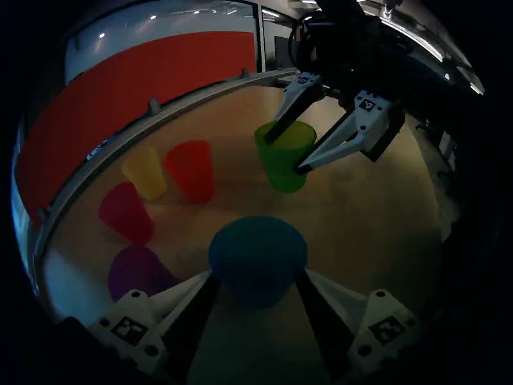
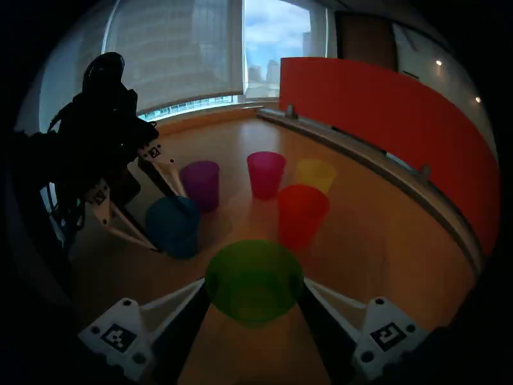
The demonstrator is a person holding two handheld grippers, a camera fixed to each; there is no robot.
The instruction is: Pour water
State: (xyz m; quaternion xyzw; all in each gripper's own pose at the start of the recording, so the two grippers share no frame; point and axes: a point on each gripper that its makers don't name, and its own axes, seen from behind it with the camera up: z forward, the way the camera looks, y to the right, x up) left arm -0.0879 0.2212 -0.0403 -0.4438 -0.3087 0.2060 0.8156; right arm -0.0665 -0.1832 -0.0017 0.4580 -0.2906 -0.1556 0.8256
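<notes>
A blue cup (image 1: 256, 250) stands upright between my left gripper's (image 1: 256, 277) fingers, which press on both its sides. A green translucent cup (image 2: 254, 273) sits the same way in my right gripper (image 2: 254, 287), upright with its mouth up. In the left gripper view the right gripper (image 1: 284, 155) shows across the table, shut on the green cup (image 1: 287, 173). In the right gripper view the left gripper (image 2: 168, 221) clasps the blue cup (image 2: 174, 228). I cannot tell whether either cup holds water.
Other cups stand on the wooden table (image 2: 385, 256): red (image 2: 300, 215), yellow (image 2: 315, 174), magenta (image 2: 265, 173) and purple (image 2: 201, 185). A grey rail (image 2: 397, 170) and an orange-red panel (image 2: 397, 122) bound one table edge. A window lies beyond.
</notes>
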